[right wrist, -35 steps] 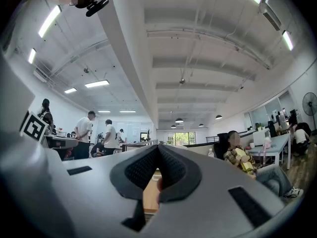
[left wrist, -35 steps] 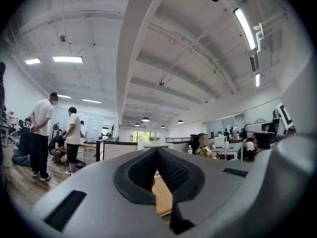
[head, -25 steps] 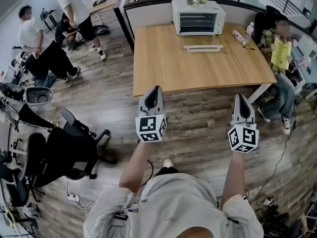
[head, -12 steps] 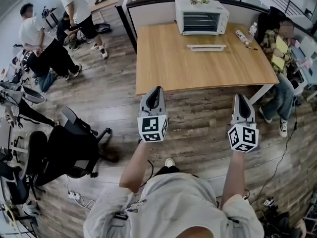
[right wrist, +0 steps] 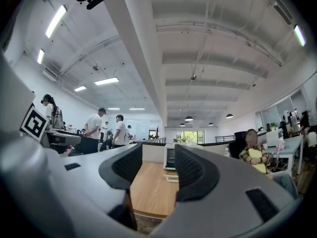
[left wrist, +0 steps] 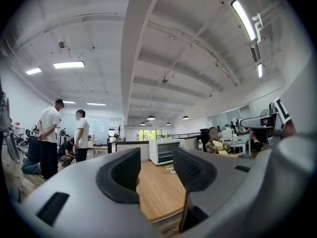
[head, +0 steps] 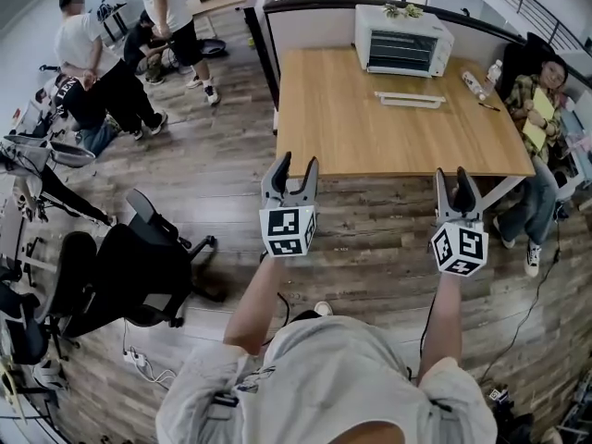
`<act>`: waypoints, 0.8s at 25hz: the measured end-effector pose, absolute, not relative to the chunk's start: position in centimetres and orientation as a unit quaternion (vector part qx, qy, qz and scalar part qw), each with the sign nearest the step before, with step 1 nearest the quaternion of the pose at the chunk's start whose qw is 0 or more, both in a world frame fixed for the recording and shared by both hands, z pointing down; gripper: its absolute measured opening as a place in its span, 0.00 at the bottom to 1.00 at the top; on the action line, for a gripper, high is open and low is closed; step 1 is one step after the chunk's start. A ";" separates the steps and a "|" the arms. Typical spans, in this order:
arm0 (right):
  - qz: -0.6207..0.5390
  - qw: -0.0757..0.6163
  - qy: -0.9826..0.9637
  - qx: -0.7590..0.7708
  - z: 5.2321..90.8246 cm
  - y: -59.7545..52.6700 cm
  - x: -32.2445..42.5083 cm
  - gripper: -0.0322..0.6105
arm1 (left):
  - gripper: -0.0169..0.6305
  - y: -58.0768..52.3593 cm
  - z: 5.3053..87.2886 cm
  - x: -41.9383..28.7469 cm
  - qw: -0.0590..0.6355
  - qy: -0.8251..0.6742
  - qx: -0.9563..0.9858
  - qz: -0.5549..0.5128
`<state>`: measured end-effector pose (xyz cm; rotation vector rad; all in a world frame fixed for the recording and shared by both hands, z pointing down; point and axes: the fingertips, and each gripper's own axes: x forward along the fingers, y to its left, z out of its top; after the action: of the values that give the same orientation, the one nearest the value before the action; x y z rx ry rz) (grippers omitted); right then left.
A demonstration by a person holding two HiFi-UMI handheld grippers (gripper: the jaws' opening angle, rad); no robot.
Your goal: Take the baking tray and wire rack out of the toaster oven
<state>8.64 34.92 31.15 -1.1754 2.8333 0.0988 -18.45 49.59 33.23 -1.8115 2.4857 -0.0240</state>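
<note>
A white toaster oven (head: 403, 41) stands at the far edge of the wooden table (head: 388, 146), its glass door closed; inside, the wire rack shows dimly. A flat white tray-like piece (head: 409, 99) lies on the table just in front of it. My left gripper (head: 290, 163) and right gripper (head: 459, 176) hover level over the floor, short of the table's near edge. Both jaws have just been opening, with nothing between them. The left gripper view shows its open gripper (left wrist: 156, 170) and the oven (left wrist: 164, 151) far ahead. The right gripper view shows its open gripper (right wrist: 157, 170) and the oven (right wrist: 169, 156).
A person sits at the table's right side (head: 541, 91), with a bottle (head: 493, 70) near that corner. A black office chair (head: 129, 276) stands on the wood floor to my left. Other people stand and sit at the far left (head: 88, 72). A dark partition runs behind the oven.
Both grippers went from shut to open. They moved forward toward the table's near edge, and the head view shifted so the table and oven sit further right.
</note>
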 end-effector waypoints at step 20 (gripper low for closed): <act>0.014 0.066 0.918 -0.392 30.4 32.6 3.3 0.38 | 0.34 48.3 33.9 -25.5 0.028 0.810 -0.586 0.001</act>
<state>3.32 32.56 30.45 -1.1814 2.7676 0.0433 -25.51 48.29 33.92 -1.8076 2.5009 0.0018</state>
